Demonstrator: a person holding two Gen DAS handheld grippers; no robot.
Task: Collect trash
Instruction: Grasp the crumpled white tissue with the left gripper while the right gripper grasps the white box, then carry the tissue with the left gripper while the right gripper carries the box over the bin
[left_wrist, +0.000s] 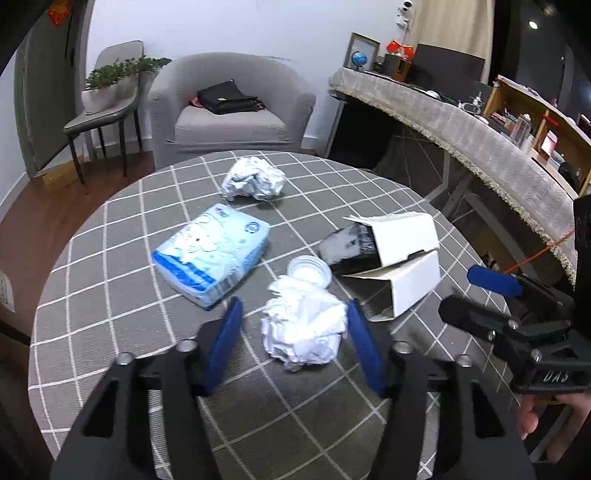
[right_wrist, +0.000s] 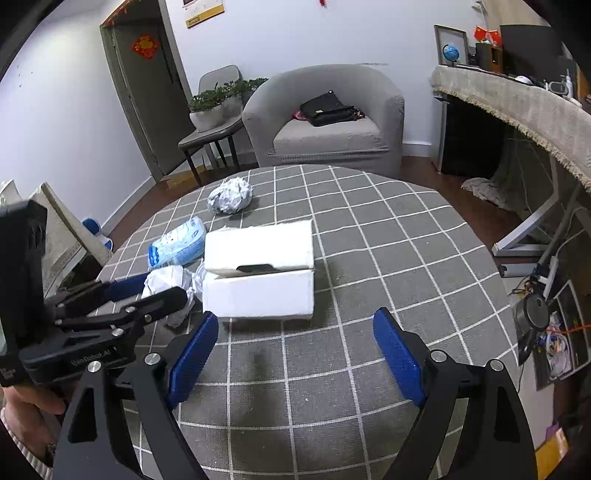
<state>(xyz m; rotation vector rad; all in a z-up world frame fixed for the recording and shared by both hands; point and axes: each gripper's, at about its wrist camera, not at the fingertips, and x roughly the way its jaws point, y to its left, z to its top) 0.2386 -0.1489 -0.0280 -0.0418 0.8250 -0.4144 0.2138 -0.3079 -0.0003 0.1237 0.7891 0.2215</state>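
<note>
A crumpled white paper ball (left_wrist: 303, 325) lies on the round checked table (left_wrist: 110, 314), between the open blue fingers of my left gripper (left_wrist: 295, 314), which do not touch it. Behind it sit a clear plastic lid (left_wrist: 309, 269), an open white box (left_wrist: 399, 254) with a dark item inside, a blue-white tissue pack (left_wrist: 212, 254) and a second paper ball (left_wrist: 254, 179). My right gripper (right_wrist: 295, 328) is open and empty, just in front of the white box (right_wrist: 258, 269). The near paper ball (right_wrist: 166, 280) is partly hidden by the left gripper (right_wrist: 129, 291).
A grey armchair (left_wrist: 229, 107) with a black bag stands behind the table. A chair with a plant (left_wrist: 107, 96) is at the far left. A cloth-covered desk (left_wrist: 480, 140) runs along the right. Cables and clutter lie on the floor at right (right_wrist: 543, 314).
</note>
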